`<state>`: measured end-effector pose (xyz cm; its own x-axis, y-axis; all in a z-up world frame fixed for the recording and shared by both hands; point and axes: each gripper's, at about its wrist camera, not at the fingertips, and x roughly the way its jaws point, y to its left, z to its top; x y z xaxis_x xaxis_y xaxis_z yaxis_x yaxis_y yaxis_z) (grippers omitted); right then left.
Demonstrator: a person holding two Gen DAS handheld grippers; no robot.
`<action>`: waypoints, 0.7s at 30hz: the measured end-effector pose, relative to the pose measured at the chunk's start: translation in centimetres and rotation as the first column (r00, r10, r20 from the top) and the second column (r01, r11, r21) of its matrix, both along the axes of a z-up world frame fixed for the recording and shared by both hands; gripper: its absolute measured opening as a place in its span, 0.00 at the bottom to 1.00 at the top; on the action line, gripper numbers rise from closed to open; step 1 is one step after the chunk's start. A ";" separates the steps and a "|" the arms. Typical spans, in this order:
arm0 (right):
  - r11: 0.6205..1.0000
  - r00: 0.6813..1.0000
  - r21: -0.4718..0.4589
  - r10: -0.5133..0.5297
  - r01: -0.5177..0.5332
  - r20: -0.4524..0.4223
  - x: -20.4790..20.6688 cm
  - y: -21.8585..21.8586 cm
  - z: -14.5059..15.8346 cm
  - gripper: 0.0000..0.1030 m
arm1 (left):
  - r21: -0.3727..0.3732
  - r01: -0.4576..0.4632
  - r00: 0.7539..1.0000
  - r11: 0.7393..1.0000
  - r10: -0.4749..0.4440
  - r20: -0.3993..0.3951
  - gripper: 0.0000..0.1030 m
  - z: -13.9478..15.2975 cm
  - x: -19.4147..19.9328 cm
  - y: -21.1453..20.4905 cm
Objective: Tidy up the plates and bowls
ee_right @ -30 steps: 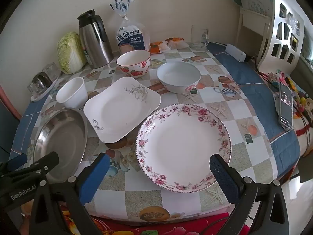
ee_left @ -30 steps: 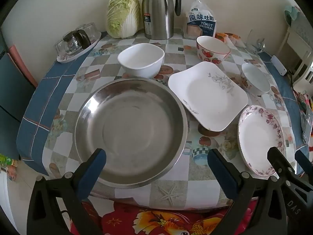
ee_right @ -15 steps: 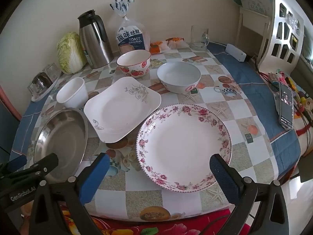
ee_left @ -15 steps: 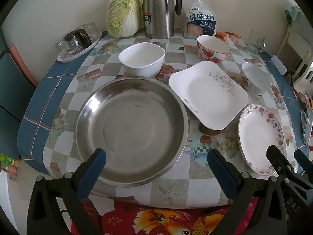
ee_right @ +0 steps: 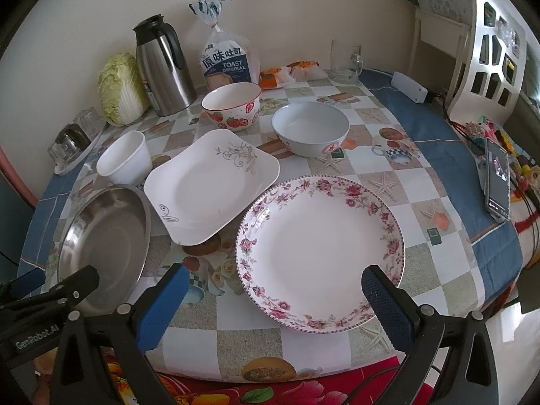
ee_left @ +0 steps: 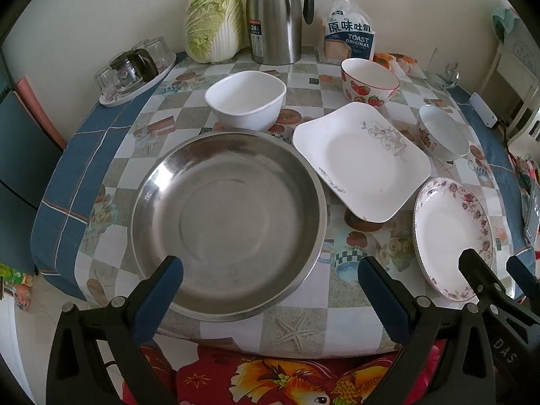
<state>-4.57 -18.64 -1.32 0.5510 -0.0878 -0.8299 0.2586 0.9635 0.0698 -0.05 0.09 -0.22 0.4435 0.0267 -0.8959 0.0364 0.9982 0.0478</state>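
Your left tool point(ee_left: 270, 283) hangs wide open and empty over the near rim of the steel pan point(ee_left: 226, 222). Your right tool point(ee_right: 271, 285) is likewise wide open and empty, at the near edge of the floral plate point(ee_right: 320, 253). Both dishes lie flat on the checked surface point(ee_right: 388, 182). Between and just behind them lies a square plate point(ee_right: 212, 185), its corner near the pan's rim. Farther back stand a white bowl point(ee_left: 246, 103), a strawberry bowl point(ee_right: 232, 108) and a pale bowl point(ee_right: 310, 128). A flask point(ee_left: 275, 17), cabbage point(ee_left: 214, 23) and toast bag point(ee_left: 349, 37) line the wall.
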 end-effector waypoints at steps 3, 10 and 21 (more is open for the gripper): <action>1.000 1.000 0.000 0.000 0.000 0.000 0.0 0.0 0.0 1.00 | 0.000 -0.001 1.000 1.000 0.001 -0.002 1.00 -0.1 0.0 0.1; 1.000 1.000 0.000 0.000 0.000 0.001 0.0 0.0 0.0 1.00 | -0.007 -0.007 1.000 1.000 0.007 -0.007 1.00 -0.1 0.0 0.1; 1.000 1.000 0.009 -0.009 0.009 0.000 -0.1 -0.1 -0.2 1.00 | -0.026 -0.023 1.000 0.999 0.023 -0.020 1.00 -0.2 0.2 0.5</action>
<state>-4.65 -18.77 -1.51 0.5503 -0.0854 -0.8306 0.2673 0.9604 0.0783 0.11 0.59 -0.43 0.4251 0.0133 -0.9050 0.0139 0.9997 0.0212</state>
